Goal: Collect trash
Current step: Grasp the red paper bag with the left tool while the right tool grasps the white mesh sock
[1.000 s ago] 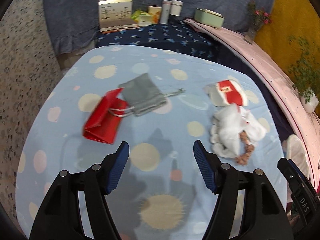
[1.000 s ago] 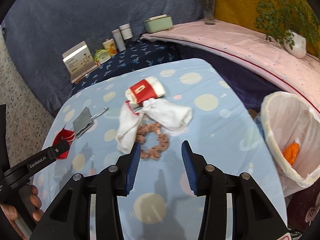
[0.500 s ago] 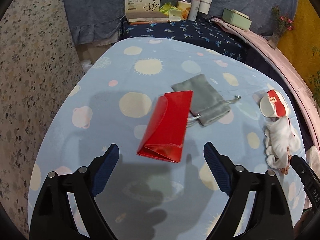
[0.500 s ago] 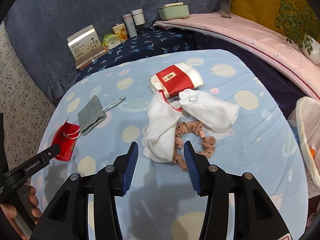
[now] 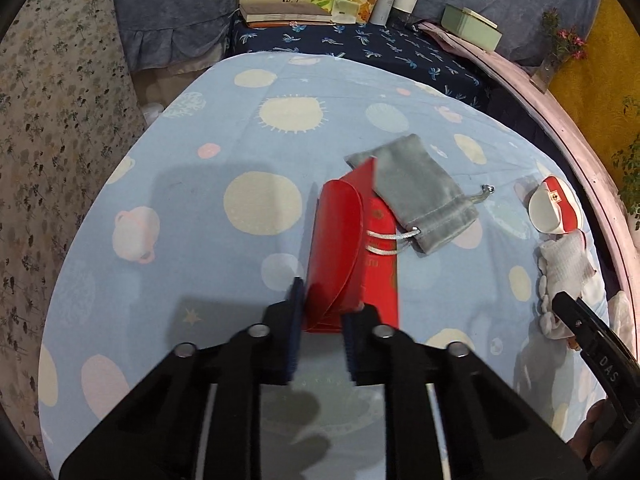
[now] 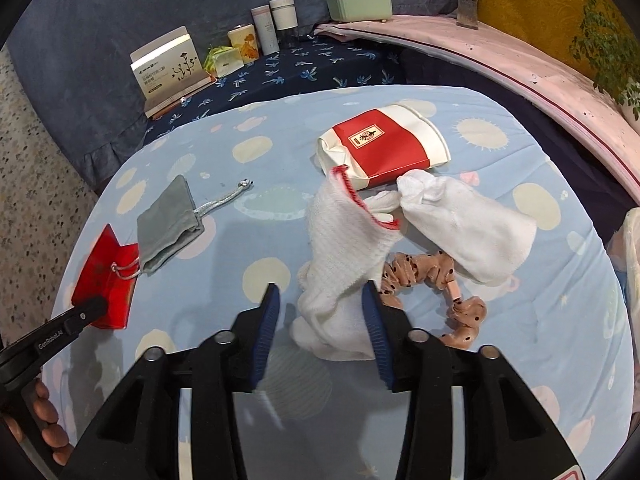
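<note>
while the left gripper [image 5: 322,316] has its jaws pinched on the near end of the red paper bag [image 5: 348,252], the grey drawstring pouch [image 5: 420,196] lies across the bag's far corner, its cord draped over the red. over on the right, the right gripper [image 6: 320,316] has its jaws apart, straddling the near end of a white sock [image 6: 340,256]. a dotted scrunchie [image 6: 432,280] curls just beside that sock, a second white sock [image 6: 464,216] touching it, a red-and-white carton [image 6: 384,148] behind. plenty of bare blue spotted cloth [image 5: 180,208] to the left; white bin liner [image 6: 632,248] peeks past the right edge.
</note>
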Available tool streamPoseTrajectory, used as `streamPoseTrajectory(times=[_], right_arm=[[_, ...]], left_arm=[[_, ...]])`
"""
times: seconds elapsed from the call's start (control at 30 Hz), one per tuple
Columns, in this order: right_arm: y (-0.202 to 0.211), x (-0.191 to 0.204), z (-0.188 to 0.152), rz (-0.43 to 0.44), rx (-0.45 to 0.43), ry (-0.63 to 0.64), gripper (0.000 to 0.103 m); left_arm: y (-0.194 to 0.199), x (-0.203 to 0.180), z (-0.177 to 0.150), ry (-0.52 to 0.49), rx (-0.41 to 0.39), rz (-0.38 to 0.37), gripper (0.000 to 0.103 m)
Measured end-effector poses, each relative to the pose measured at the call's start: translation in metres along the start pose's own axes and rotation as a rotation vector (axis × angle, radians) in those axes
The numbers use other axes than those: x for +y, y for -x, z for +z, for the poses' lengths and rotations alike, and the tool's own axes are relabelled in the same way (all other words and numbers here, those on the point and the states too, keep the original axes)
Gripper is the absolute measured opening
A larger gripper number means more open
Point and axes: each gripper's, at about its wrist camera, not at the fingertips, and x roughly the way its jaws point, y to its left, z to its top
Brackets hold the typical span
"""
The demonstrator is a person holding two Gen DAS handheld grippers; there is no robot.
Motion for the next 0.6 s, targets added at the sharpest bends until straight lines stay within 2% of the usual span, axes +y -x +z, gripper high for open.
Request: streamPoseTrajectory(times=[0.1,0.13,0.3,0.6], right_arm=[[0.001,0.000,-0.001,0.013,0.009,0.002,0.012],[0.002,-0.001,-0.001,0.016,0.007,0.001,0.010],[0.022,-0.003,-0.004,0.057,-0.020,-0.008,0.008],[0.078,-0.020,-0.005,0.091,-0.114,-0.031,0.008]], left_arm=[[0.006,-0.003,-0.003,0.000,-0.009,-0.007,0.006],[0.009,-0.006,-0.005,-0.003,-0.014,-0.008,0.005],[0.026,-0.020,-0.010,-0.014,-0.030,-0.031,0.004],[0.061,-0.068,-0.028,-0.062,-0.043,-0.130,0.001]])
